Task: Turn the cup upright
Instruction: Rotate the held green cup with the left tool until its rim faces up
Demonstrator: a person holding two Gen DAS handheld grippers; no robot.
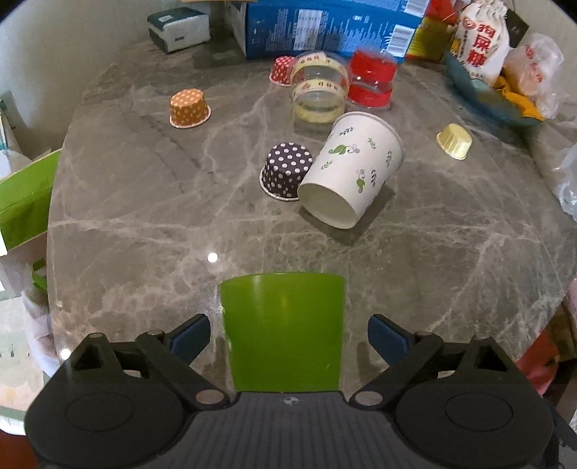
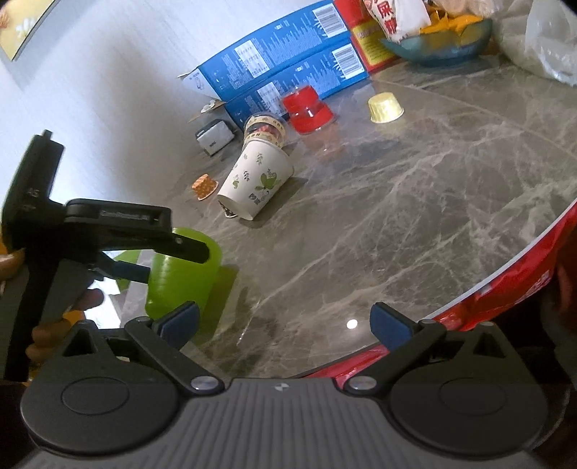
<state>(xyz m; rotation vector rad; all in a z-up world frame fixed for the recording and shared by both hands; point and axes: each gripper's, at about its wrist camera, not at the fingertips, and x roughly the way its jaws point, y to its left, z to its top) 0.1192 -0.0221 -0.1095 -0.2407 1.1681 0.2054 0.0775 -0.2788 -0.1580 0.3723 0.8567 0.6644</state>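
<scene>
Green cup (image 1: 283, 332) sitting between your left tongs (image 1: 288, 333), jaws gaping, not touching. Right tongs (image 2: 285, 323) gaping over bench (image 2: 396, 216). Bag (image 1: 481, 43) reading 狗屎糖.

This is looking like a home, at a dining table. A round grey marble table (image 1: 144, 223) is carrying household clutter: a pack of tissues (image 1: 179, 29), blue cartons (image 2: 288, 72) leaning against a plain white wall (image 2: 108, 72), a bowl (image 2: 443, 50) holding snack bags, small paper baking cups (image 1: 190, 108) and a paper cup (image 1: 353, 169) lying about.
</scene>
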